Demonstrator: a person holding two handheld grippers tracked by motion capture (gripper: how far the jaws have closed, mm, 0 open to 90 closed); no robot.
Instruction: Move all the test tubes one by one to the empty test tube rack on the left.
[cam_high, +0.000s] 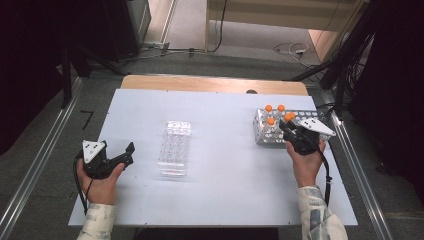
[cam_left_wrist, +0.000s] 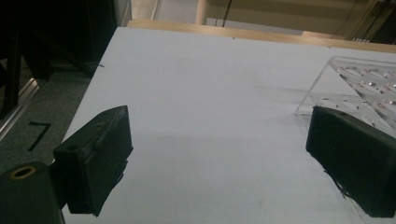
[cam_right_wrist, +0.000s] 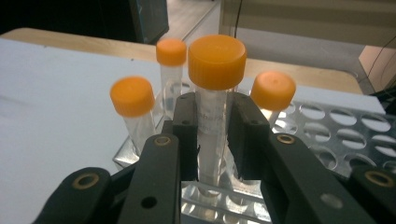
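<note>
R gripper (cam_right_wrist: 215, 140): jaws were clenched on the clear body of an orange-capped tube (cam_right_wrist: 215, 93), pads pressing both sides just below the cap. Tube stood upright w/ its foot in a hole at the near edge of the metal rack (cam_right_wrist: 345, 126). Three more capped tubes stood close around it, apart from the jaws as far as could be seen.

L gripper (cam_left_wrist: 219, 154): jaws were released, wide apart, nothing between them, hovering over bare table (cam_left_wrist: 201, 93) just beside the clear acrylic rack (cam_left_wrist: 364, 84).

Step, as judged: grasp done, tube not yet lifted. Next move prob. calls for a straight vertical pull so the tube clears its hole w/o knocking neighbours, then transfer toward the clear rack mid-table. Risk: tilt on withdrawal could jam the tube or tip the rack.
</note>
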